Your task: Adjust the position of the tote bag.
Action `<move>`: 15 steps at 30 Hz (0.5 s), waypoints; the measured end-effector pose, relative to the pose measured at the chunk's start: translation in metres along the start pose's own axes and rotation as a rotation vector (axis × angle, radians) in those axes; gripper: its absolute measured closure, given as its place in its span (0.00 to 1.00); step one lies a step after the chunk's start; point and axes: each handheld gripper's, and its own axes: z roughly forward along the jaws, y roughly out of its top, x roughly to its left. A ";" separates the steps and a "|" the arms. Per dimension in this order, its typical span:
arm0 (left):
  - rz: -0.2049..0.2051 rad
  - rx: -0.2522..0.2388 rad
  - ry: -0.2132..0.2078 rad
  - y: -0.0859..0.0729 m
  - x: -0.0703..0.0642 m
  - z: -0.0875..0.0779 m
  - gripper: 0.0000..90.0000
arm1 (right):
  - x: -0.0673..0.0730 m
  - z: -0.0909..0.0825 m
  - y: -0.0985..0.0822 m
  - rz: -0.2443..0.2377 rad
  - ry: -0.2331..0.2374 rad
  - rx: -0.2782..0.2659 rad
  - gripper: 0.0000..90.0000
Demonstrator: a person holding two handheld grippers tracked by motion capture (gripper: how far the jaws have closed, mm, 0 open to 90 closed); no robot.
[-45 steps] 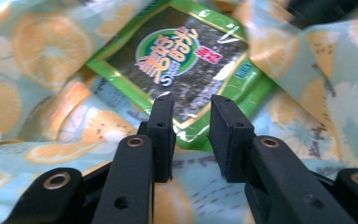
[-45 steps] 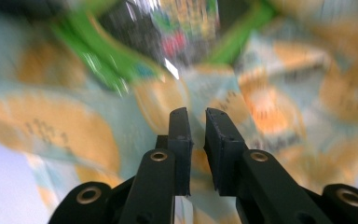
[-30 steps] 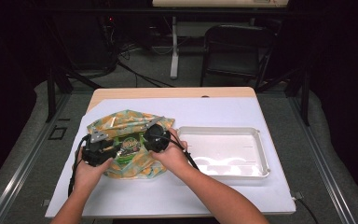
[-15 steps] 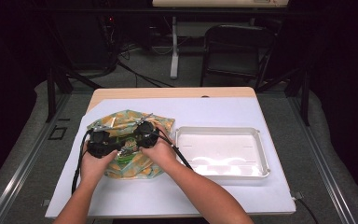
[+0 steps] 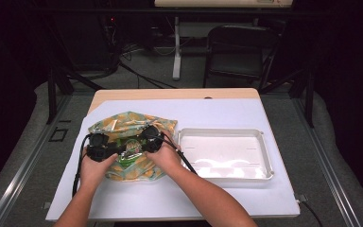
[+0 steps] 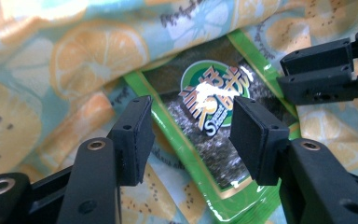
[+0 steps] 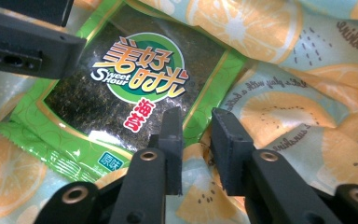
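Observation:
A green seaweed snack packet [image 5: 131, 147] lies on a crumpled bag printed with lemon slices [image 5: 123, 120] at the table's left. My left gripper [image 5: 116, 150] comes at it from the left. In the left gripper view the packet [image 6: 214, 116] lies between the pads [image 6: 137, 135] of the left gripper [image 6: 193, 137], untouched; those jaws have just been opening and stand open. My right gripper [image 5: 142, 143] comes from the right. Its jaws [image 7: 198, 140] have just been closing to a narrow gap, over the packet's [image 7: 121, 88] edge and the bag [image 7: 284, 107], with nothing pressed between them.
A shallow white tray [image 5: 224, 133] sits just right of the bag on the white sheet [image 5: 194, 198] that covers the table. Both forearms come in from the front edge. A chair [image 5: 238, 47] and cables stand on the floor beyond the table.
The right hand has shifted a little left toward the left hand, and both have sunk slightly. The bag's top looks lower and flatter than a second ago.

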 end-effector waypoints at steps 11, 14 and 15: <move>-0.113 0.032 -0.086 -0.006 0.008 0.008 0.50 | 0.001 0.000 -0.004 0.003 -0.001 -0.020 0.88; -0.152 0.033 -0.111 -0.007 0.010 0.009 0.50 | 0.000 0.000 -0.005 0.005 0.001 -0.021 0.88; -0.160 0.036 -0.119 -0.007 0.011 0.009 0.50 | 0.000 0.002 -0.005 0.015 0.004 -0.039 0.88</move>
